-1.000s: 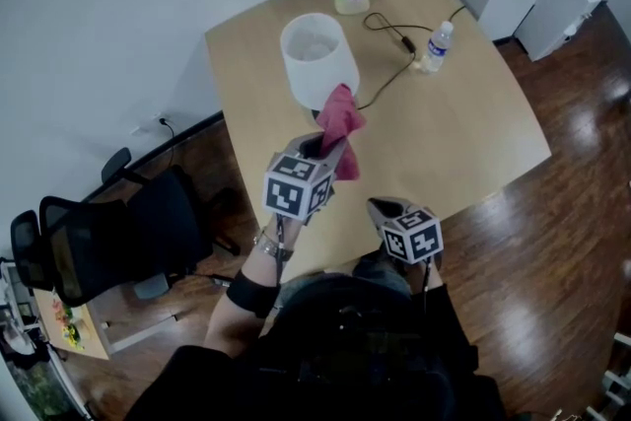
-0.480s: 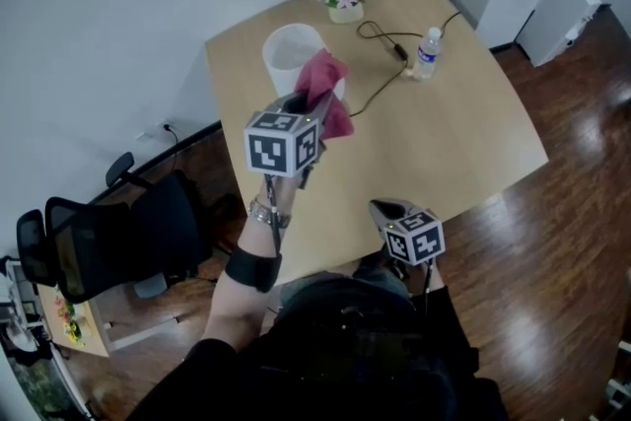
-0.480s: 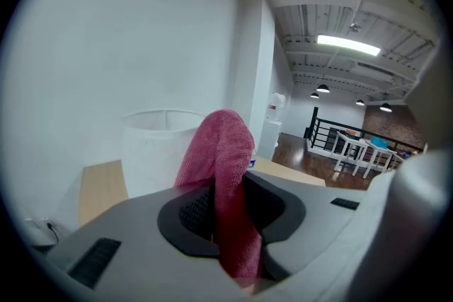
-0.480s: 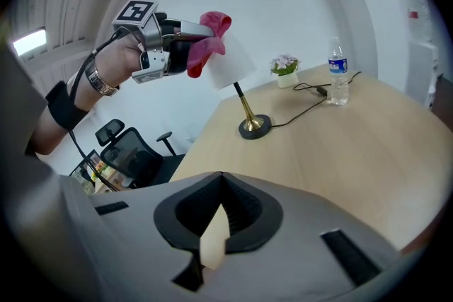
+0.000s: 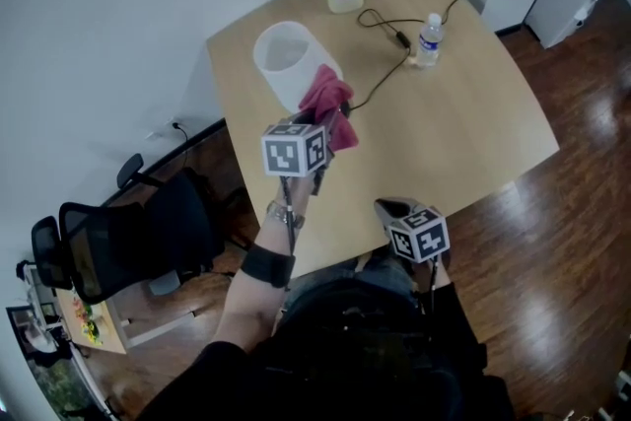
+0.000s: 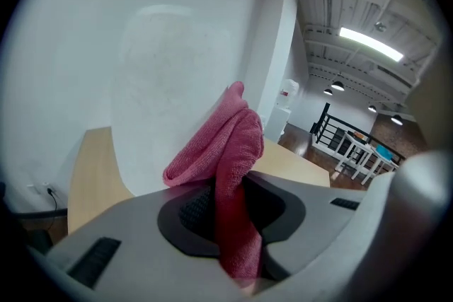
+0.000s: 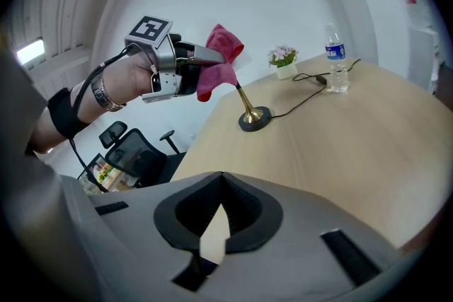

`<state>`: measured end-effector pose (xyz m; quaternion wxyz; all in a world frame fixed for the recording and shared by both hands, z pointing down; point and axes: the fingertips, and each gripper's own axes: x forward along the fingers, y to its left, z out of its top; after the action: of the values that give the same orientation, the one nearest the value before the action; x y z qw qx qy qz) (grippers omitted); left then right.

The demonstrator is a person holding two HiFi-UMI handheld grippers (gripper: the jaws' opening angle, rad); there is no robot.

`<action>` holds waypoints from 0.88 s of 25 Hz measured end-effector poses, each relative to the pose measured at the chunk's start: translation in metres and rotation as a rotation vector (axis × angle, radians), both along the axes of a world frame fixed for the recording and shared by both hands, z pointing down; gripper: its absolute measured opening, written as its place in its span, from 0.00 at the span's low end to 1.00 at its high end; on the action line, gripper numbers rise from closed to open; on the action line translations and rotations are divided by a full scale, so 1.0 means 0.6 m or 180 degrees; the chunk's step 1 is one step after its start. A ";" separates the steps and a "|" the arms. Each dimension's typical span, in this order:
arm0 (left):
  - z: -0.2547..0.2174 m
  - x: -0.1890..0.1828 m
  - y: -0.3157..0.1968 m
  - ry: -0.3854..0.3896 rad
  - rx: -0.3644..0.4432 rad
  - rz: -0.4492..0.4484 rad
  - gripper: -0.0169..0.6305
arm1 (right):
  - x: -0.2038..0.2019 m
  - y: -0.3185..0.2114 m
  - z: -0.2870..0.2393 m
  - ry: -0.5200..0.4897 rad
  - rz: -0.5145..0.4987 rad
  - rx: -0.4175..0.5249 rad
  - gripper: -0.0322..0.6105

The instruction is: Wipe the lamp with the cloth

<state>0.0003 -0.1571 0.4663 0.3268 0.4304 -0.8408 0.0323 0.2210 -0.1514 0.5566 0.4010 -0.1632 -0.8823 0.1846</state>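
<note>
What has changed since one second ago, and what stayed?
The left gripper, still shut on the pink cloth, carried it from below the white cylindrical lampshade up alongside its wall. Nothing was taken or released. The right gripper stayed low and shut; the plastic water bottle kept its place.

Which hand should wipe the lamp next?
Left. The left tongs grip the pink cloth, right beside the white lampshade. The right tongs hold nothing and hang over the table's near edge, apart from the shade.
</note>
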 end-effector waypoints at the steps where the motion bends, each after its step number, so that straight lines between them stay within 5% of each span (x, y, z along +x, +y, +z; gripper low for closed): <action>1: 0.010 0.001 -0.001 0.0036 0.0001 0.0013 0.18 | 0.001 0.001 0.000 0.0011 0.0021 0.0008 0.06; 10: 0.073 0.024 0.002 0.0371 0.0036 0.0293 0.18 | -0.007 0.029 -0.021 0.0067 0.0264 0.0234 0.06; 16: 0.040 0.061 0.000 0.0313 0.0286 0.0647 0.18 | 0.009 0.057 -0.021 0.0190 0.0377 0.0433 0.06; 22: 0.004 0.073 0.001 0.0226 0.0484 0.0633 0.18 | 0.013 0.074 -0.011 0.0299 0.0137 0.0532 0.06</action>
<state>0.0443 -0.1563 0.4685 0.3181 0.5360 -0.7818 -0.0145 0.2289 -0.1071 0.5500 0.4500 -0.1014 -0.8782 0.1263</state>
